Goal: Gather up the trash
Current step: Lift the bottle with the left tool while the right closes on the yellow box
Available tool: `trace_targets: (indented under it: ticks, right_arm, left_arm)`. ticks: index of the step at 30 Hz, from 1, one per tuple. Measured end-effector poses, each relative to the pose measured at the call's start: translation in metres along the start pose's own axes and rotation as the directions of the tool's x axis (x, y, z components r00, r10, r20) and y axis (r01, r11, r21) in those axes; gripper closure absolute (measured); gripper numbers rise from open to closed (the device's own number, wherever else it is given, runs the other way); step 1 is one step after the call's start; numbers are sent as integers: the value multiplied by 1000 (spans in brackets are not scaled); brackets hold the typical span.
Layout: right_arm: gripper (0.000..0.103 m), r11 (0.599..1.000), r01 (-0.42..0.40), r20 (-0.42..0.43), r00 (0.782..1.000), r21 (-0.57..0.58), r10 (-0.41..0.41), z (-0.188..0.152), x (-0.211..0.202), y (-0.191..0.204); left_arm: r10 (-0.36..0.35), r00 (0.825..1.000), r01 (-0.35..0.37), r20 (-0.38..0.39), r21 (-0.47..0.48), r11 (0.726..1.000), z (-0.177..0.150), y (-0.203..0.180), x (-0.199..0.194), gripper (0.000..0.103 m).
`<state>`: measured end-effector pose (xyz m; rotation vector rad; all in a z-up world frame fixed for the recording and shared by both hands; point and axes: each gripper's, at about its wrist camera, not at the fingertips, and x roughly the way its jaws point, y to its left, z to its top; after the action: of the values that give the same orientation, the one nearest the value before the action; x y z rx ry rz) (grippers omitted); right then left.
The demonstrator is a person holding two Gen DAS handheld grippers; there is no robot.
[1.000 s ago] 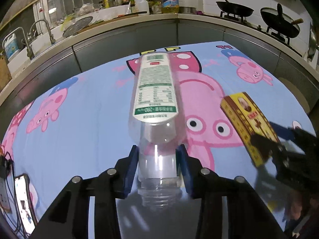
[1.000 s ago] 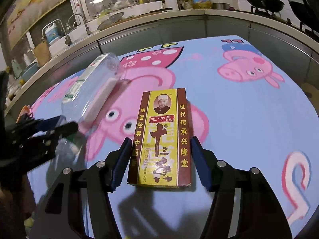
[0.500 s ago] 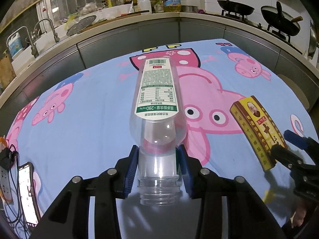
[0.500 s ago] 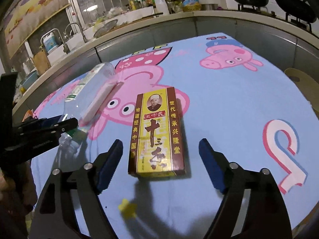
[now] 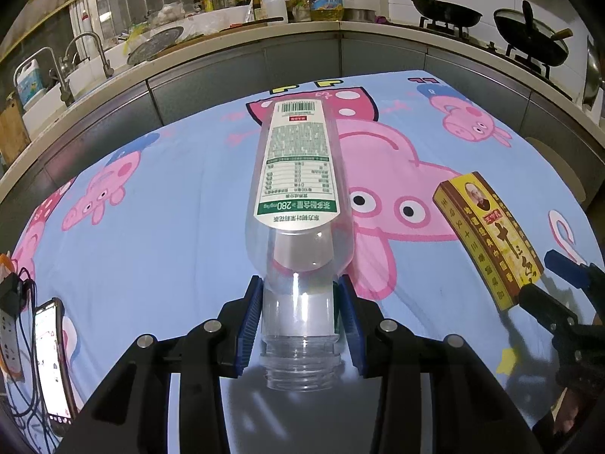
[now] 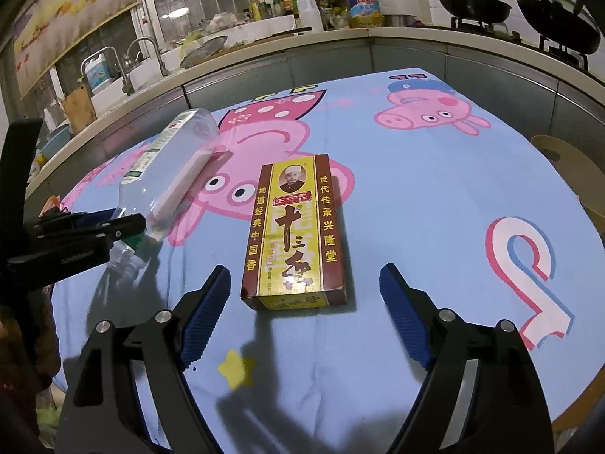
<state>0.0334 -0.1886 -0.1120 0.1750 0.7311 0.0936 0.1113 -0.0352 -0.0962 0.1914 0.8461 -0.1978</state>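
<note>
A clear empty plastic bottle (image 5: 297,196) with a white and green label lies pointing away from me, its open neck toward the camera. My left gripper (image 5: 300,316) is shut on the bottle's neck. The bottle (image 6: 166,174) and left gripper (image 6: 113,227) also show at the left of the right wrist view. A yellow and brown spice box (image 6: 295,230) lies flat on the cartoon-pig tablecloth (image 6: 435,196). My right gripper (image 6: 304,312) is open wide just behind the box's near end, not touching it. The box (image 5: 487,234) shows at the right of the left wrist view.
A phone (image 5: 53,363) with cables lies at the table's left edge. A kitchen counter (image 5: 302,34) with sinks, bottles and two woks on a stove runs behind the table. A chair back (image 6: 567,166) stands at the table's right edge.
My right gripper opened wide and drew back from the box, which now lies free on the cloth. My left gripper stays shut on the bottle's neck.
</note>
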Motion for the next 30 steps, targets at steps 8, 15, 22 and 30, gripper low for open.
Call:
trace_targets:
  ticks: [8,15,22,30]
  right_arm:
    - [23,1000,5,-4,1000,5,-5,-1,3,-1]
    - [23,1000,0,-10,1000,12,0,-2,5,-3]
    - [23,1000,0,-21,1000,11,0,-3,10,0]
    - [23,1000,1,-27,1000,9,0,-3,15,0]
  left_arm:
    - [-21,1000,21,-4,-10,1000,-12,7,-5,62]
    - [-18,1000,18,4,-9,1000,-19,13,-13,62]
    - [-35,999,35,-1,-18,999,-26,21,-18,62]
    - [-32,999,33,28,-59,998,-24,28,-26,22]
